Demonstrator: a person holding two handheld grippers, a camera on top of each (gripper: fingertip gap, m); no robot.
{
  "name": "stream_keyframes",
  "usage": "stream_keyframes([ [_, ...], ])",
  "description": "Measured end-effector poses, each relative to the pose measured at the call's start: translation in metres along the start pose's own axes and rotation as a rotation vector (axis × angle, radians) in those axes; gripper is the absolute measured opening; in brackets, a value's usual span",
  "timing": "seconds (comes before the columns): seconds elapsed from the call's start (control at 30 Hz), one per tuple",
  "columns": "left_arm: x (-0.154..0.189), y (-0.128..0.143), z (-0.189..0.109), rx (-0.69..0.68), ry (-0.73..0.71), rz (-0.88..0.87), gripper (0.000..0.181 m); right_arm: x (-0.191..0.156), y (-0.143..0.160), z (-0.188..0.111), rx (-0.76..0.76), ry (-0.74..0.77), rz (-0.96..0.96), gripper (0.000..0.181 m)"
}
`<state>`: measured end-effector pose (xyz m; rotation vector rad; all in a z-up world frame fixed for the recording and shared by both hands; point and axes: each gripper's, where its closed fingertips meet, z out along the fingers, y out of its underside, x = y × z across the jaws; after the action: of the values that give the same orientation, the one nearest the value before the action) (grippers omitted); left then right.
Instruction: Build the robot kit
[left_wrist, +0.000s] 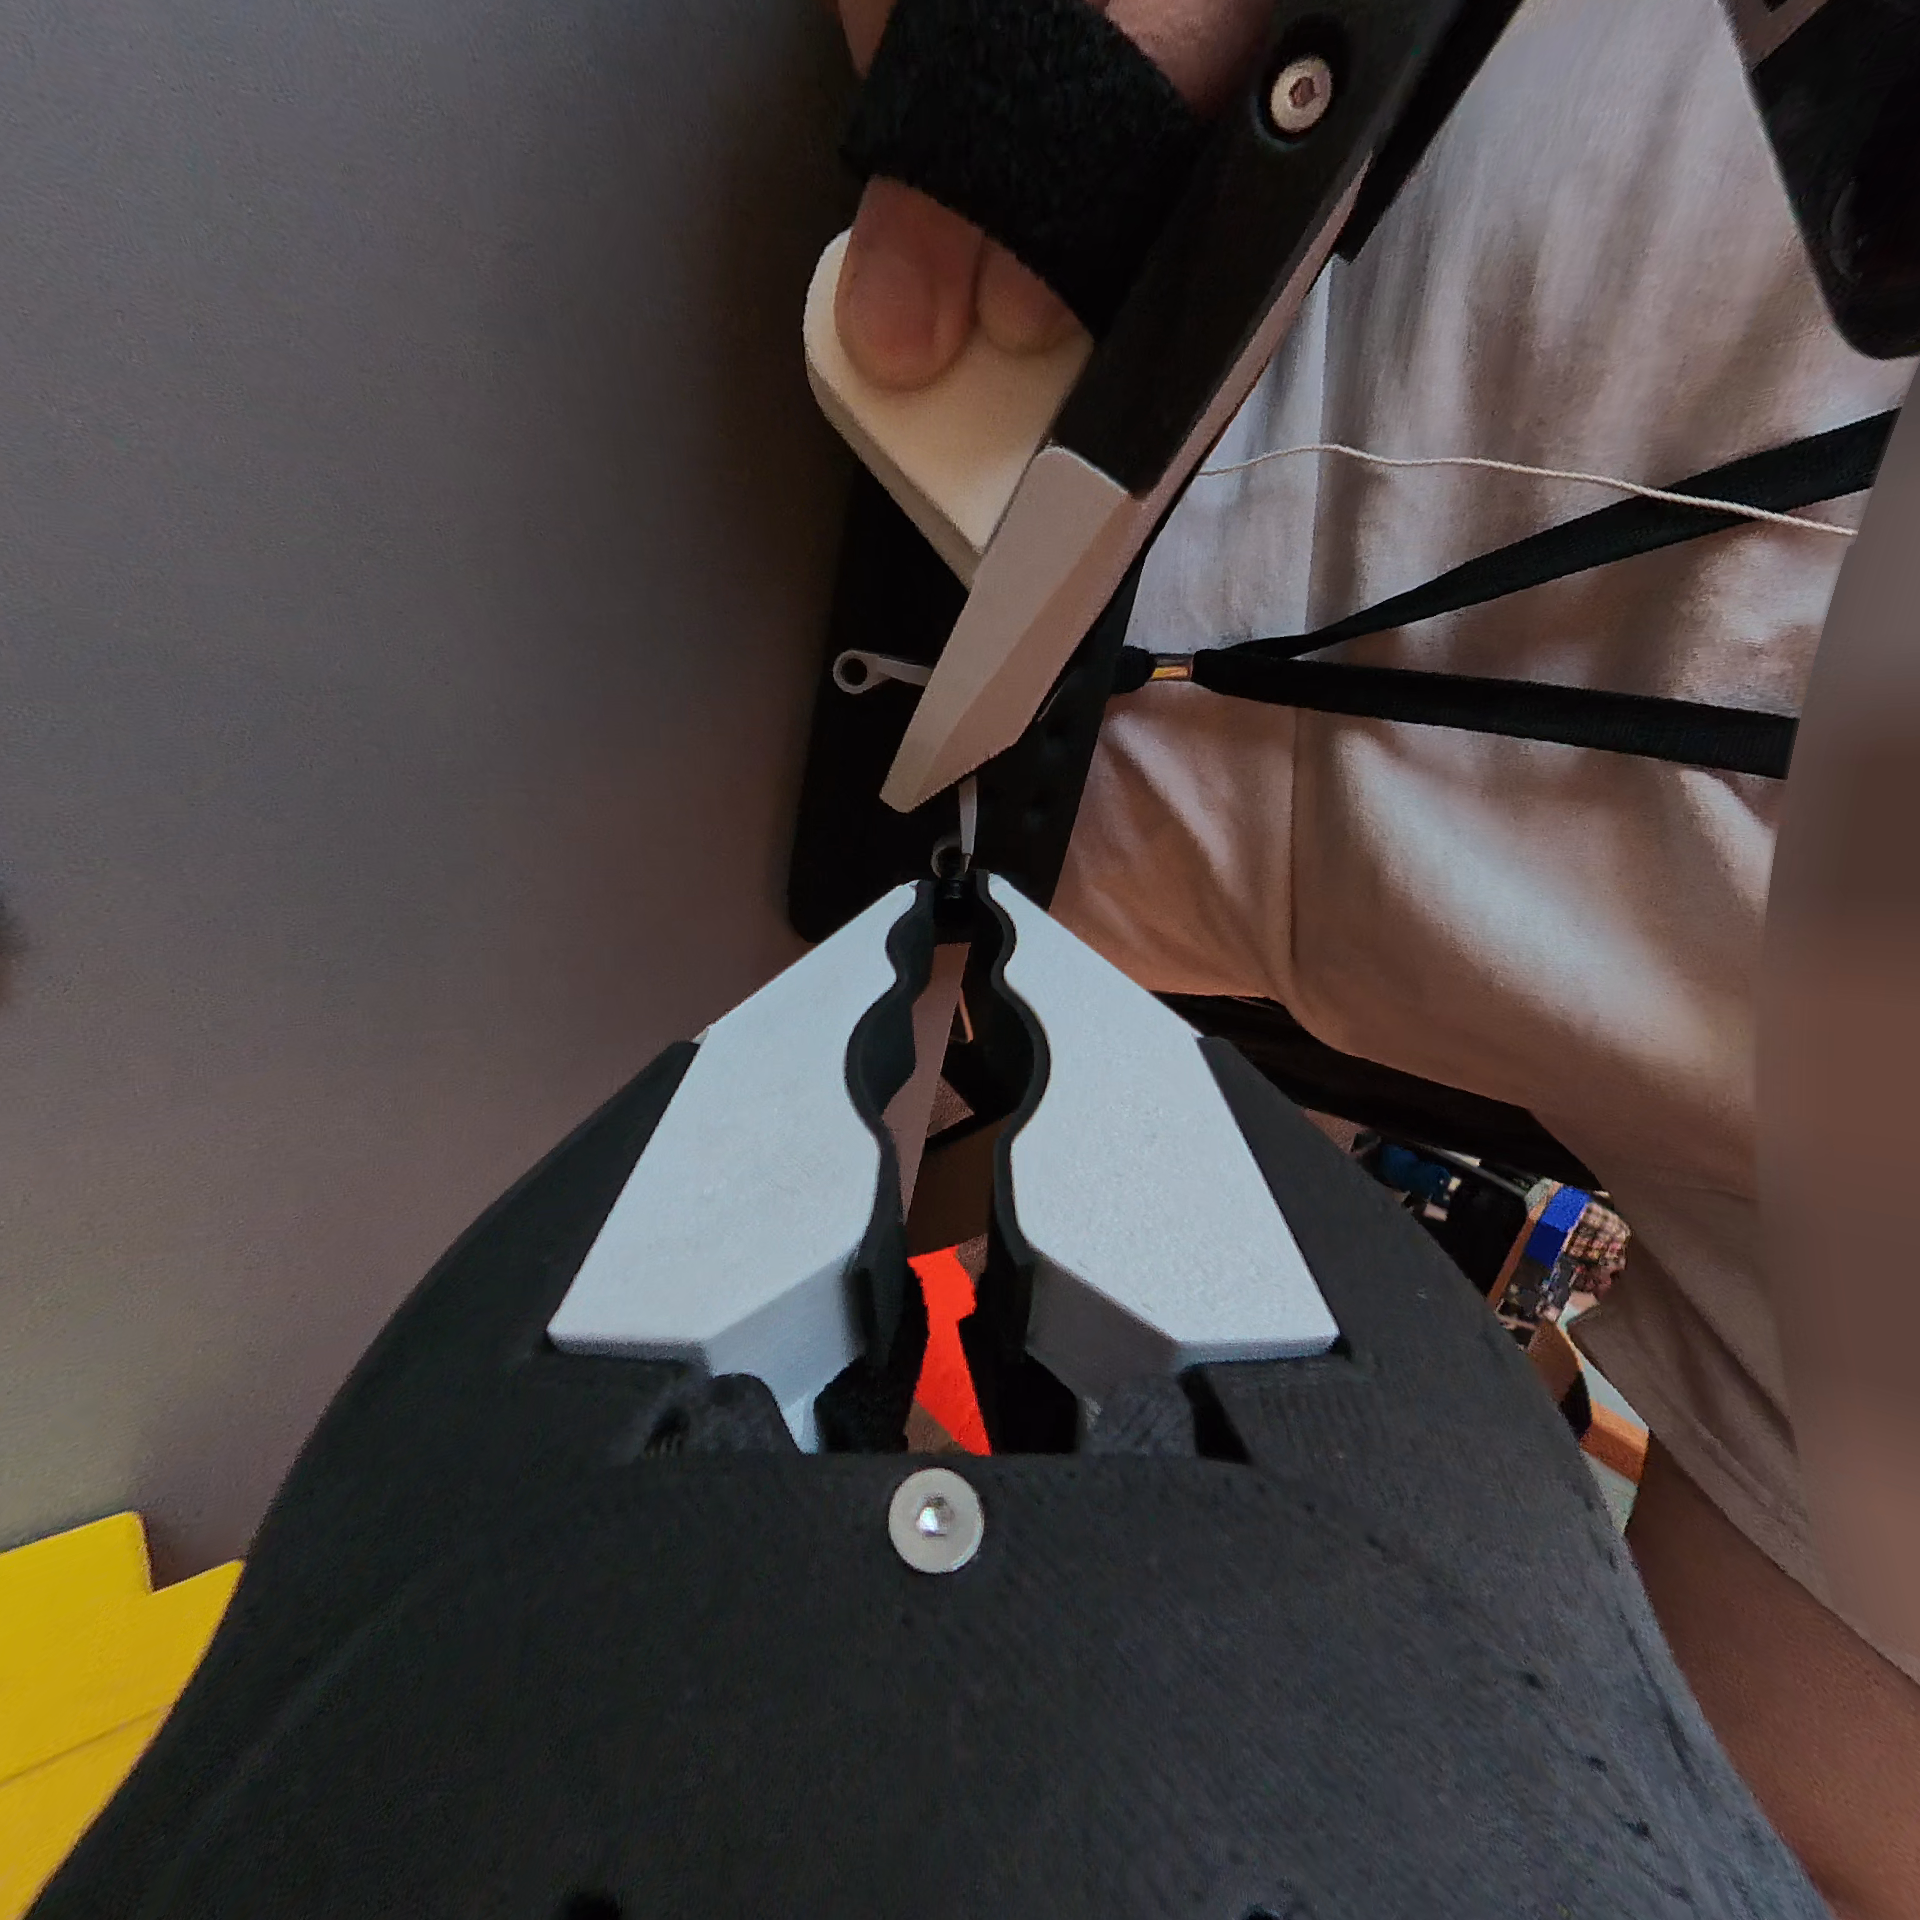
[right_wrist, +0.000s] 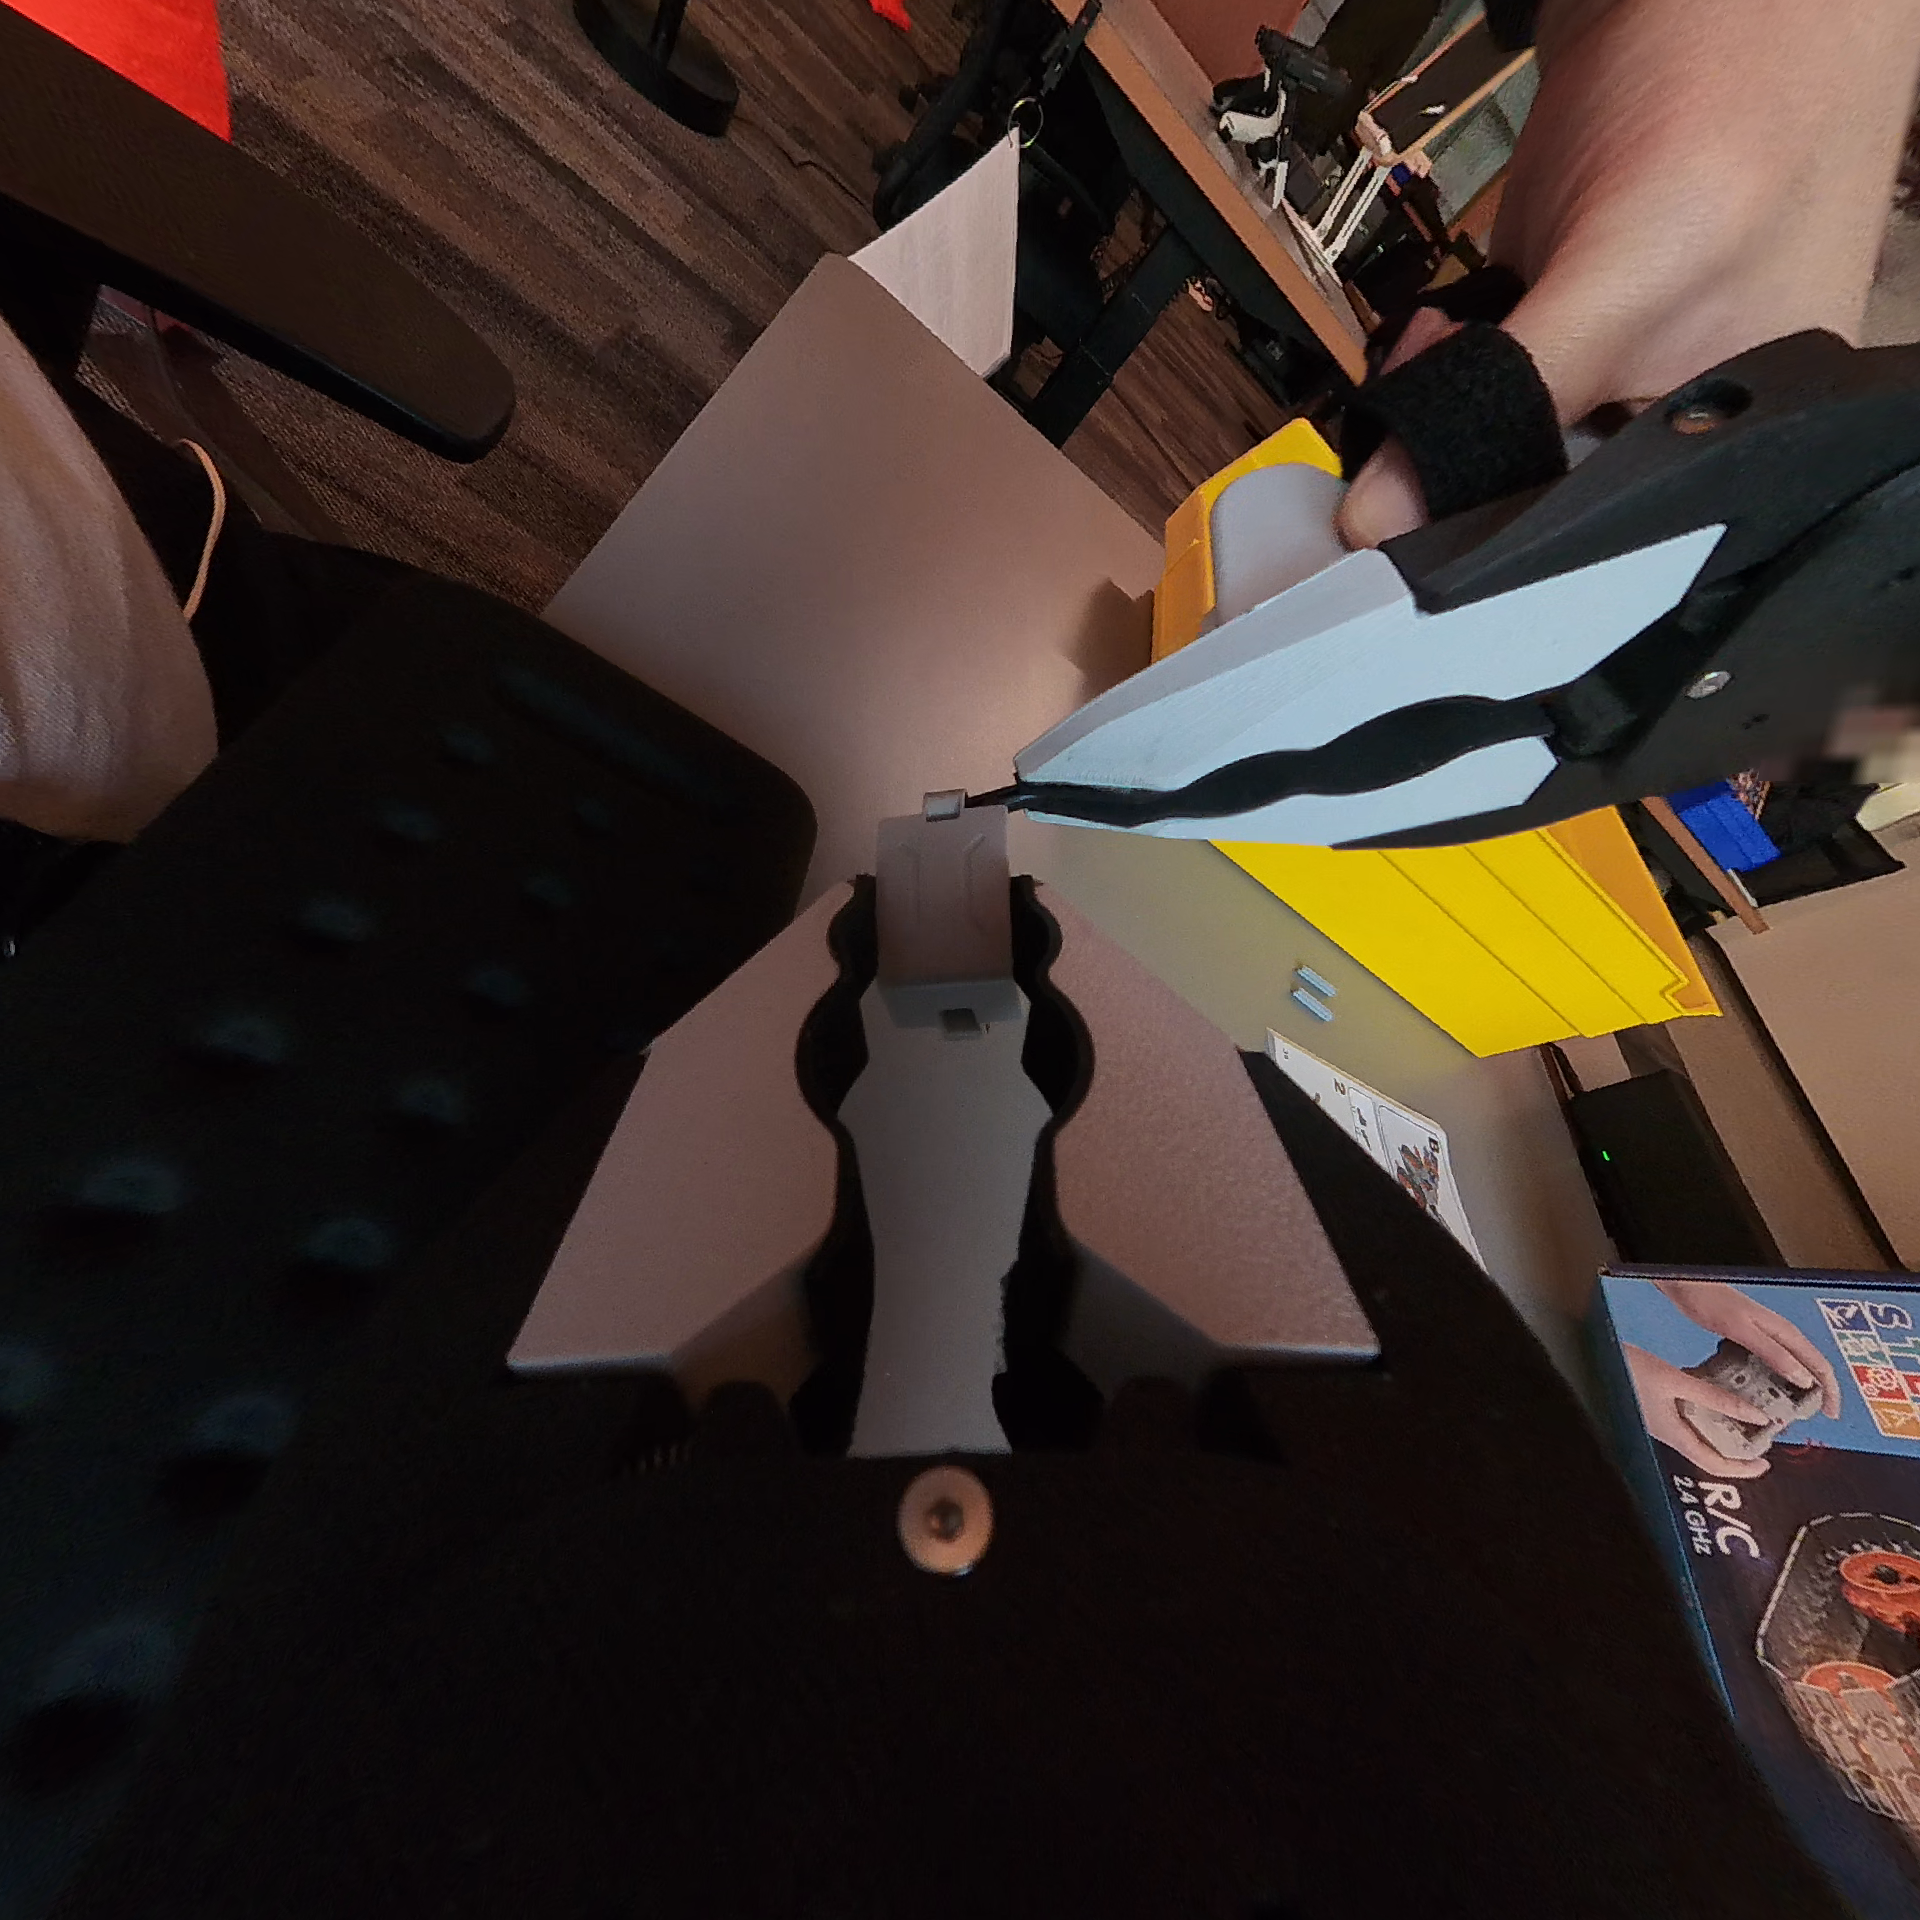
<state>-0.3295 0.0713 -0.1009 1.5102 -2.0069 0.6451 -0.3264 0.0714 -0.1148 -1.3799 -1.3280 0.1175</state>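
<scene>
Item, nearest: right gripper, jaws closed on a small grey plastic part held upright between the tips, a small lug at its upper end. Item: left gripper, jaws pressed together on a thin black pin, only the pin's end showing past the tips. The pin met the lug of the grey part end-on; whether it had entered the lug could not be told. Both pieces were held in the air above the table, not resting on it. Item: a finger under a black strap on the right gripper's handle, with a pale shirt behind it. On the table, beyond the grippers: two small grey pieces lying side by side, loose; a printed instruction sheet; a yellow bin; a blue printed box with a picture of hands holding a controller. Lettering was present on box and sheet; not transcribed. Farther: a black chair, wood-pattern floor, cluttered desks.
</scene>
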Motion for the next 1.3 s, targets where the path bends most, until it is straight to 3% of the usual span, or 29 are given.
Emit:
stream_keyframes([
  [0.5,0.002,0.003,0.002,-0.148,-0.081,0.054,0.005,0.0,-0.002,0.001,-0.031,0.016,-0.031,0.025],
  [0.97,0.0,0.0,0.017,-0.006,-0.004,0.016,0.005,-0.012,0.003,0.0,-0.128,0.062,-0.066,0.025],
  [1.3,-0.007,-0.002,0.011,-0.013,-0.112,0.113,0.005,-0.005,0.009,0.0,-0.135,0.077,-0.005,0.025],
])
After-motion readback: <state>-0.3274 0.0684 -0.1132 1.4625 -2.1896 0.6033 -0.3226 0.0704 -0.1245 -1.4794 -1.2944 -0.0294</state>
